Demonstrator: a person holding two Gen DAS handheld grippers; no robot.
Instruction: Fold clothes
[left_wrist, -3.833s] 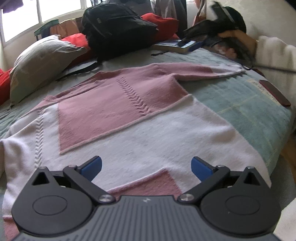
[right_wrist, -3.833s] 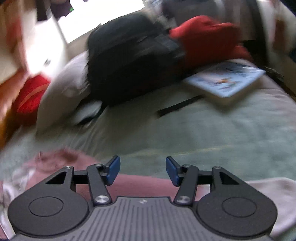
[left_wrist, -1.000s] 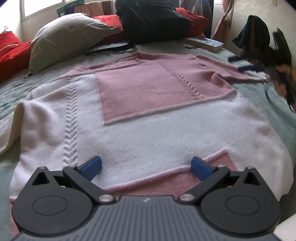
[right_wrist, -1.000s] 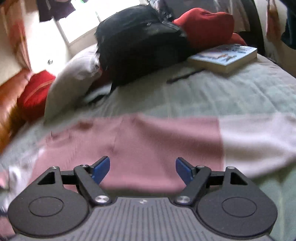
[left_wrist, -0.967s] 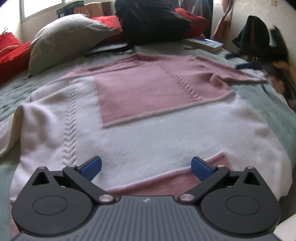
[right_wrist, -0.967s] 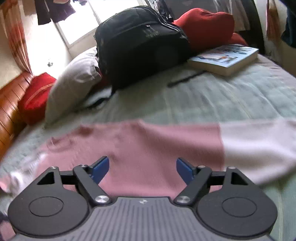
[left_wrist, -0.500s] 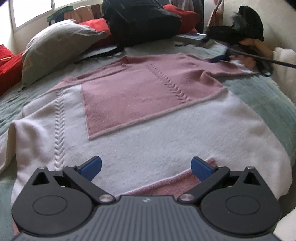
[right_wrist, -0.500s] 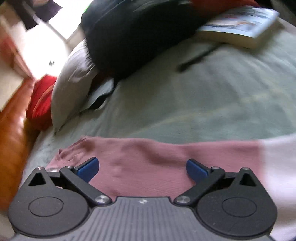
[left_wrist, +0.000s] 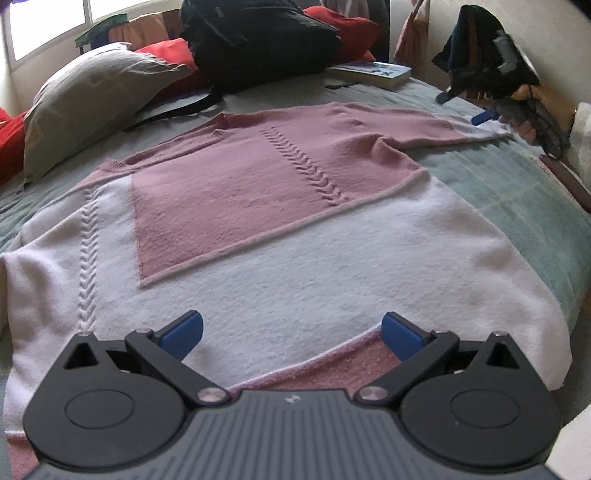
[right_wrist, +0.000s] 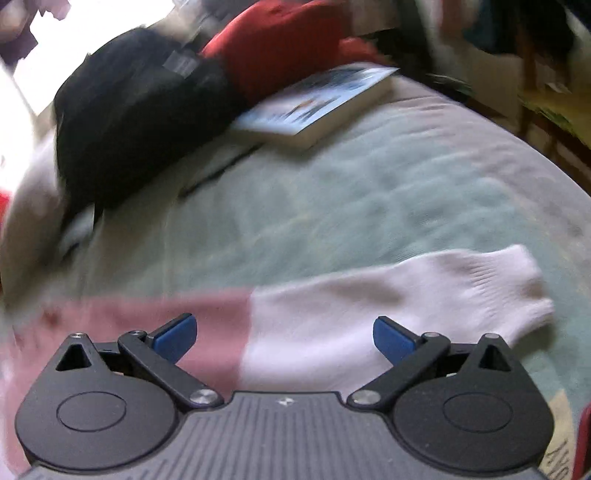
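A pink and white knit sweater (left_wrist: 295, 229) lies flat on the bed, its hem near me and its neck at the far side. My left gripper (left_wrist: 291, 330) is open and empty, low over the hem. One sleeve (left_wrist: 424, 129) stretches out to the far right. My right gripper (left_wrist: 480, 110) shows there by the sleeve's white cuff. In the right wrist view the right gripper (right_wrist: 284, 334) is open, just above the sleeve (right_wrist: 369, 306), whose white cuff (right_wrist: 517, 288) lies to the right.
A grey pillow (left_wrist: 92, 96), a black backpack (left_wrist: 255, 40), red cushions (left_wrist: 343, 29) and a book (left_wrist: 373, 72) lie at the far end of the green bedspread (left_wrist: 517, 192). The bed's edge drops off at the right. The backpack (right_wrist: 140, 122) and book (right_wrist: 317, 103) also show in the right wrist view.
My right gripper has swung right along the sleeve, from its pink part to the white cuff end. My left gripper has stayed open over the hem, turning slightly.
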